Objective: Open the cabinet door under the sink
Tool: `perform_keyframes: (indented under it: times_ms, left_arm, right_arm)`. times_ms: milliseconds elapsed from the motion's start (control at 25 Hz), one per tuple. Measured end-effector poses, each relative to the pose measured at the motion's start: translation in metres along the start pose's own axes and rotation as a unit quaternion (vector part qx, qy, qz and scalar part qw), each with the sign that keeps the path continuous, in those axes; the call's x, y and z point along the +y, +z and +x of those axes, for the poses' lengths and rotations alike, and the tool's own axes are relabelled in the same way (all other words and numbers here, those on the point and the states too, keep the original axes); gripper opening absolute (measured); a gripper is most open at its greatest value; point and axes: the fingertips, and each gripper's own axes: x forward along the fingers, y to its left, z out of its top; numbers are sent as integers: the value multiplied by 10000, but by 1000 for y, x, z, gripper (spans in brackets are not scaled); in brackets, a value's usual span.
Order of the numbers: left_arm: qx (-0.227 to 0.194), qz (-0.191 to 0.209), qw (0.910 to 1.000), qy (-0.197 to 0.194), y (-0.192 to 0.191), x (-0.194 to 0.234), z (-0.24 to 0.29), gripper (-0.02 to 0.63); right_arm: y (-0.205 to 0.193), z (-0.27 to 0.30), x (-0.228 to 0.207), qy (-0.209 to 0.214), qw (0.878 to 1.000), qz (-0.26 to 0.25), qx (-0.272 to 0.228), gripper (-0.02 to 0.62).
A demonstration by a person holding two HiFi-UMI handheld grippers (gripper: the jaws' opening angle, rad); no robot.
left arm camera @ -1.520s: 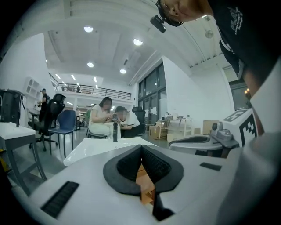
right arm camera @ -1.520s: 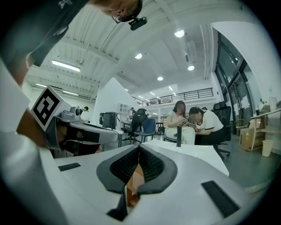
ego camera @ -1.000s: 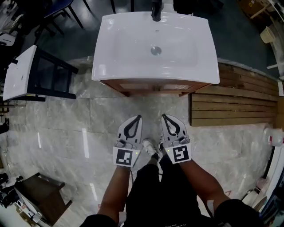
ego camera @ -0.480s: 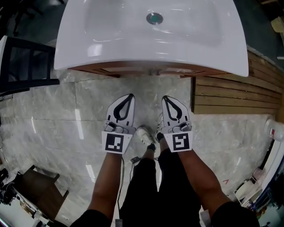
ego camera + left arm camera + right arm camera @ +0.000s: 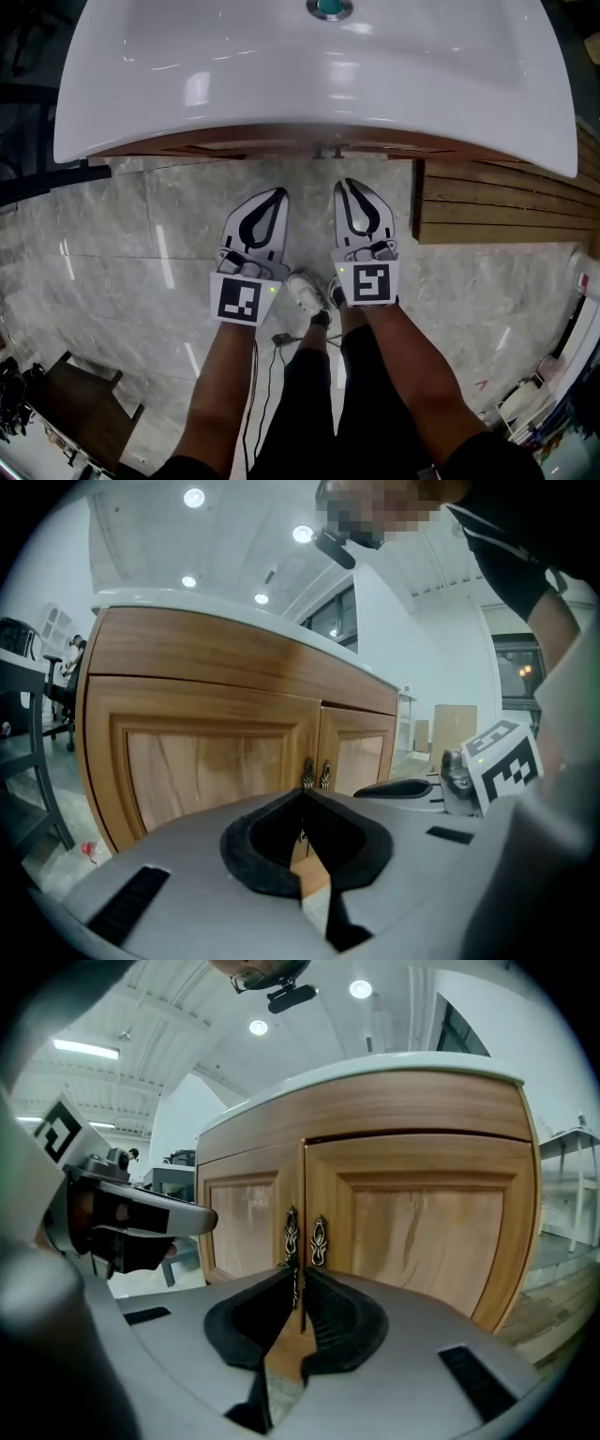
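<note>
Under sink rim [image 5: 309, 112], left tool [image 5: 278, 192] and right tool [image 5: 345, 184] face doors [image 5: 412, 1227]

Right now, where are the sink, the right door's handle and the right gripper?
Sink [image 5: 281, 108]: head view, front rim.
Handle [image 5: 319, 1239]: right gripper view, its middle.
Right gripper [image 5: 348, 187]: head view, closed jaw tips.

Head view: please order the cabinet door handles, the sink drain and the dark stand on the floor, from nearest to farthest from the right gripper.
1. The cabinet door handles: just ahead of the right gripper, under the sink's front edge.
2. The sink drain: farther ahead, at the picture's top edge.
3. The dark stand: farthest, on the floor at the lower left.
</note>
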Motion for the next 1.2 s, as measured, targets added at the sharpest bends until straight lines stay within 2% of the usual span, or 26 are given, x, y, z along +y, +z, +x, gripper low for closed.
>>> perform_keyframes:
  times_ms: [40, 80, 120, 160, 360, 600, 1200]
  left_arm:
    - [19, -68, 10000, 0, -2, 1, 1, 21]
    - [48, -140, 9999, 2, -4, 2, 1, 21]
    - [91, -177, 9998, 0, -5, 3, 0, 21]
    - [137, -154, 9998, -11, -7, 4, -2, 21]
    - [269, 42, 9996, -110, -18, 1, -1, 21]
    - [309, -166, 9994, -76, -26, 4, -1, 21]
    - [212, -88, 9997, -61, -28, 4, -14, 21]
  right_arm:
    - [-2, 5, -2, -84, 10000, -7, -19, 28]
    - [-3, 10, -4, -154, 9999, -32, -68, 54]
    - [-4, 14, -3, -214, 9997, -65, -113, 119]
    - [-5, 19, -3, -284, 9995, -69, -120, 124]
    - [-13, 36, -15, -629, 9979, 90, 121, 124]
    - [-26, 48, -20, -818, 9957, 106, 420, 123]
    - [-29, 47, -19, -798, 9950, 269, 531, 91]
